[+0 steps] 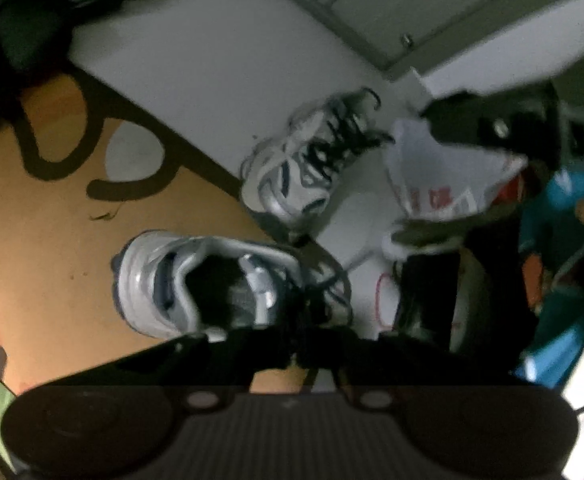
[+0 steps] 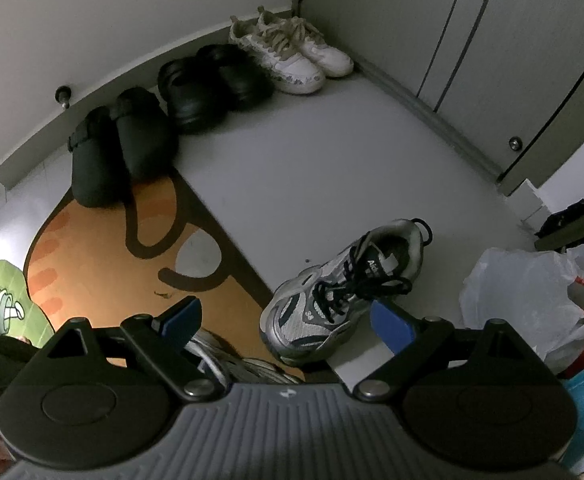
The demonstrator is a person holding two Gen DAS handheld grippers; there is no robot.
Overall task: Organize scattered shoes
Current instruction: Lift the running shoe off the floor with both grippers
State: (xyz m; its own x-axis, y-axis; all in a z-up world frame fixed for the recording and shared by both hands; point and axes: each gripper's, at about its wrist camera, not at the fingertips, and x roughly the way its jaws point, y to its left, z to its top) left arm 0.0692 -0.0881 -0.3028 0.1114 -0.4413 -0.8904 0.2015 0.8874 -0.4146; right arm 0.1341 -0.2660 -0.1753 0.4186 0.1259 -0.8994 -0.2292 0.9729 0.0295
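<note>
Two silver running shoes are left to tidy, judging by the row already formed at the far wall. Nearest, the left gripper [image 1: 296, 344] is closed on the tongue and lace area of the near silver shoe [image 1: 196, 280], which sits over the orange mat [image 1: 52, 264]; whether the shoe is lifted or resting cannot be told from the blurred left view. The right gripper [image 2: 288, 316] is wide open and holds nothing, its blue pads [image 2: 180, 316] hovering above the near shoe, with the right-hand pad close to the second silver shoe [image 2: 340, 292]. That second shoe stands upright across the mat's dark edge and the pale floor [image 2: 332, 152], toe toward the camera. To the right lies a white plastic bag [image 2: 532, 296]. Farther back, three pairs stand side by side along the baseboard: black slippers [image 2: 120, 148] on the left, partly on the mat, black clogs [image 2: 212, 84] in the middle, white sneakers [image 2: 292, 52] in the corner. About three quarters of the task appears done; the silver pair has yet to join the line.
</note>
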